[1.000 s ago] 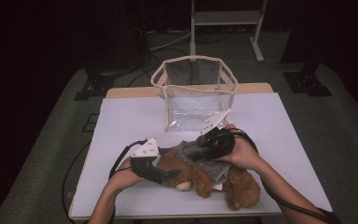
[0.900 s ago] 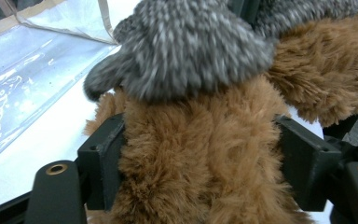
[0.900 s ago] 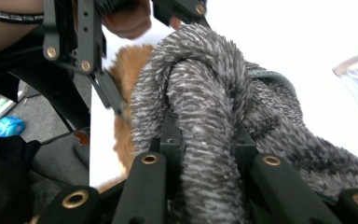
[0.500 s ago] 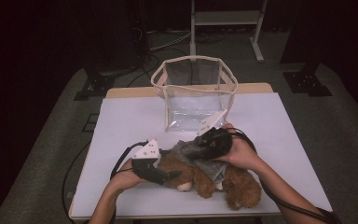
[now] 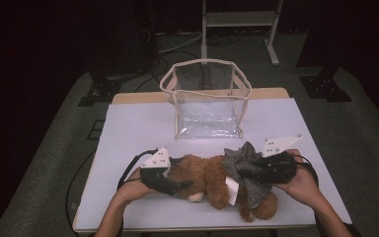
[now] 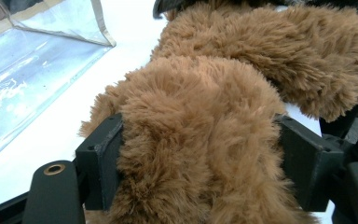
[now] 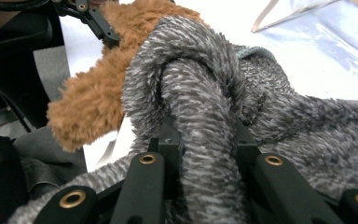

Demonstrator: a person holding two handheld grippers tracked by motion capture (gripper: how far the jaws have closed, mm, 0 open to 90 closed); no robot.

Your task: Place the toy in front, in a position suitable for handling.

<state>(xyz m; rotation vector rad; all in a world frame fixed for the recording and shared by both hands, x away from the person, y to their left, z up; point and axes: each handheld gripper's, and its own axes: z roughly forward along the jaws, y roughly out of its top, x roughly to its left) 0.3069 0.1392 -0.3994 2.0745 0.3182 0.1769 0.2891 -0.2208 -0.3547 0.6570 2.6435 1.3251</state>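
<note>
- A fluffy brown plush bear (image 5: 205,177) lies on its side on the white-covered worktop (image 5: 133,128), near the front edge, between the person's two hands.
- A grey knitted fuzzy garment (image 5: 244,170) is wrapped around the bear's right-hand part, with its points sticking up and a fold hanging down over the brown fur.
- The left tongs (image 5: 177,185), black with a grey three-cornered plate on top, come in from the left and are clamped on the bear's left end.
- In the left gripper view the left tongs (image 6: 200,168) stand fairly wide apart, with a thick roll of the brown plush (image 6: 200,140) squeezed between the two jaws and touching both.
- The right tongs (image 5: 242,170) reach in from the right, on the grey garment on top of the bear.
- In the right gripper view the right tongs (image 7: 205,140) are drawn narrow on a bunched fold of the grey garment (image 7: 200,116), which fills the gap between the jaws; brown fur (image 7: 93,102) shows just beside it.
- A clear plastic bag with a beige fabric rim (image 5: 205,101) stands upright and open at the far middle of the worktop, apart from the bear.
- Black cables trail from both tongs towards the front edge.
</note>
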